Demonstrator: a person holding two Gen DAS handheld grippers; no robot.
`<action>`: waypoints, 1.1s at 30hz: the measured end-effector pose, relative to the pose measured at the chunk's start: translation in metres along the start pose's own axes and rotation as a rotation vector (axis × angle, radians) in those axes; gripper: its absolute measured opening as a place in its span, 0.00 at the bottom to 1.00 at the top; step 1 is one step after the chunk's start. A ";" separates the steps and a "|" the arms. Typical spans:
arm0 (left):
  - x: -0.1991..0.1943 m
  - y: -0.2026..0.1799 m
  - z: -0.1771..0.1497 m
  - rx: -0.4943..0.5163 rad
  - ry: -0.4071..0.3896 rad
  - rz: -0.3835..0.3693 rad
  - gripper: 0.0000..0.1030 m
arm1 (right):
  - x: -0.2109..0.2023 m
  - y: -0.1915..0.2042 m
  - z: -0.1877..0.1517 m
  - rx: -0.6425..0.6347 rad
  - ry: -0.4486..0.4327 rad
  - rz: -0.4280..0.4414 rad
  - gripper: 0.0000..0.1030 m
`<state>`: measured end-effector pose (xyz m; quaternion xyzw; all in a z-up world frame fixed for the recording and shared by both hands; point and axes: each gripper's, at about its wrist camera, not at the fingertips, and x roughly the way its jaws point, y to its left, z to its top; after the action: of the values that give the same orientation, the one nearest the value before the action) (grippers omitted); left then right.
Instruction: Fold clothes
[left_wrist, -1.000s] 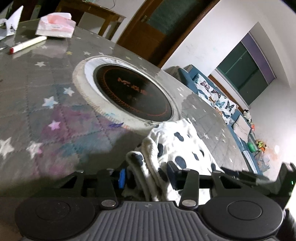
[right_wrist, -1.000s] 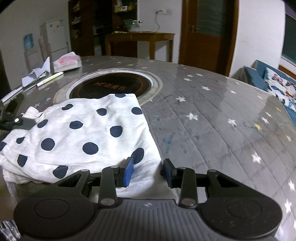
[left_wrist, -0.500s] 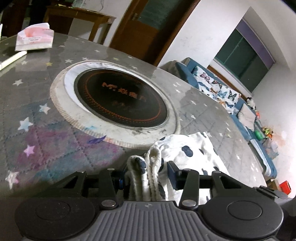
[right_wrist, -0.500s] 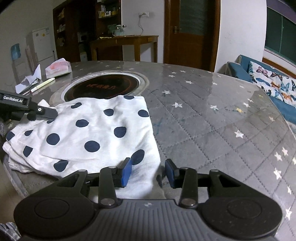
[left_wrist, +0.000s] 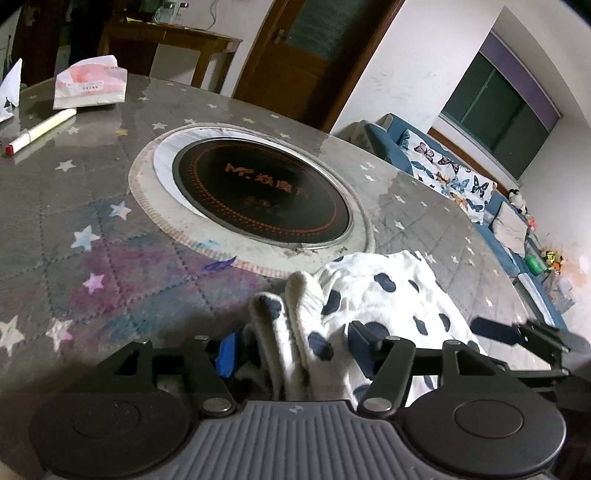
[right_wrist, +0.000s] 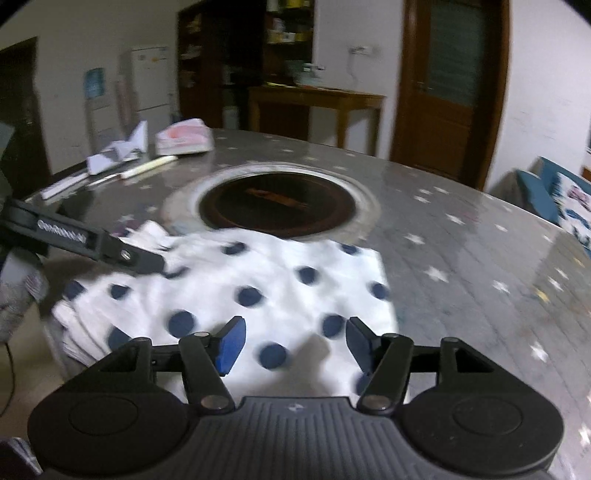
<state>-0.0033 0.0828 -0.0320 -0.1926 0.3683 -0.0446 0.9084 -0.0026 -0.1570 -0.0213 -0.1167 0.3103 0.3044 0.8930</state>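
Now the folded polka-dot cloth (right_wrist: 236, 295) lies at the near edge of the surface (right_wrist: 461, 258), just below the round hotplate (left_wrist: 258, 192). Both the left gripper (left_wrist: 291, 345) and right gripper (right_wrist: 293, 343) have just been opening; their jaws stand spread, the cloth between them unpinched.

The right gripper (right_wrist: 293, 345) is seen with its jaws just opened wide, the folded polka-dot cloth (right_wrist: 258, 284) lying loose below them. The cloth is spread on the star-patterned table (right_wrist: 461, 266), its far edge touching the round cooktop (right_wrist: 277, 201). The left gripper (right_wrist: 147, 260) is poised at the cloth's left corner.
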 end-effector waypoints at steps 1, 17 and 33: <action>-0.002 0.000 -0.002 0.000 0.001 0.001 0.64 | 0.002 0.005 0.001 -0.010 -0.001 0.016 0.61; -0.033 -0.002 -0.029 0.022 -0.011 0.024 0.68 | -0.002 0.044 -0.011 -0.160 0.025 0.121 0.66; -0.038 0.011 -0.030 -0.078 0.012 -0.001 0.75 | -0.016 0.079 -0.011 -0.294 -0.002 0.342 0.66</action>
<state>-0.0520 0.0917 -0.0316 -0.2278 0.3750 -0.0315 0.8981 -0.0664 -0.1062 -0.0213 -0.1912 0.2770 0.4933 0.8021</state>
